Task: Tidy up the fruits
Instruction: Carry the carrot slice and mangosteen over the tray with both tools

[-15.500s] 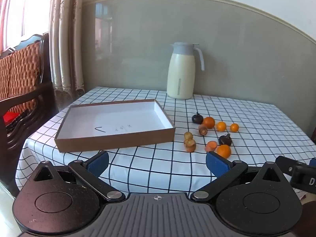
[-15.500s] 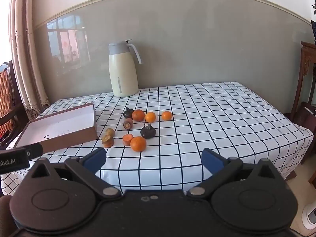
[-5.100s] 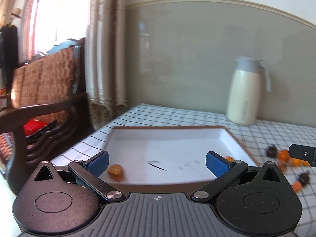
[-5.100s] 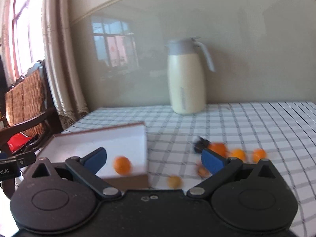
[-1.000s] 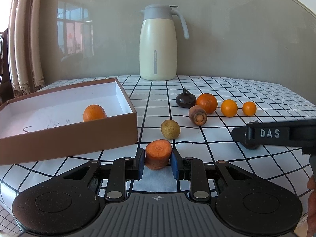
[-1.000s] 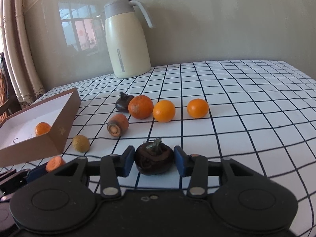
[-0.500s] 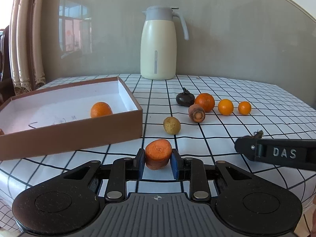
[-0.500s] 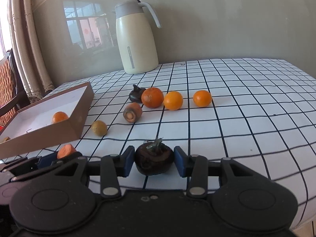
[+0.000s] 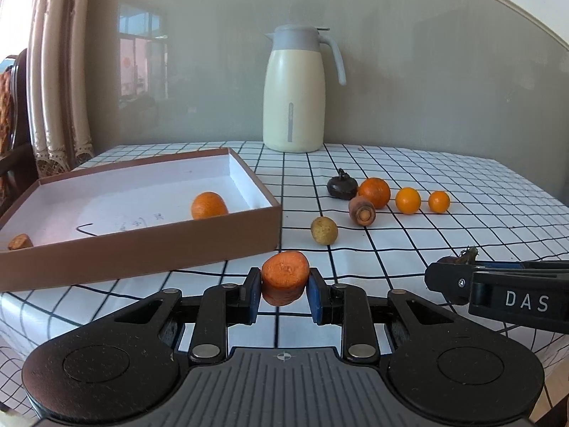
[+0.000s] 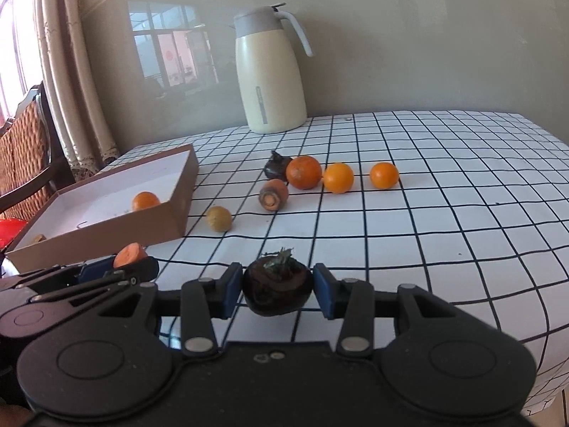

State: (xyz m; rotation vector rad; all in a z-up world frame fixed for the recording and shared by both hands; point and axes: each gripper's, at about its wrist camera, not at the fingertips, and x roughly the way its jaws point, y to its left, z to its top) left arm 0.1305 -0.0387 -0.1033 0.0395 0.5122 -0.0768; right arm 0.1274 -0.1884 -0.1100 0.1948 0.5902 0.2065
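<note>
Your left gripper (image 9: 284, 293) still clamps the carrot chunk (image 9: 285, 277), your right gripper (image 10: 277, 291) the dark fruit (image 10: 277, 286); both now raised, seemingly clear of the tablecloth (image 10: 426, 213), nearer the box (image 9: 142, 249).

Looks like somebody's home, dining room or living room probably; there's a table (image 10: 444, 213) with a black-and-white checked cloth pushed up against a plain grey-green wall with a curved trim line near the top; a cream thermos jug (image 9: 294, 106) with a grey lid sits at the back of it; off to the left you get beige lace-edged curtains (image 9: 60, 82) by a bright window, plus a dark wooden chair (image 10: 26, 163) with a woven patterned back; the glossy wall reflects window panes, so plenty of daylight; nothing industrial or shop-like anywhere
</note>
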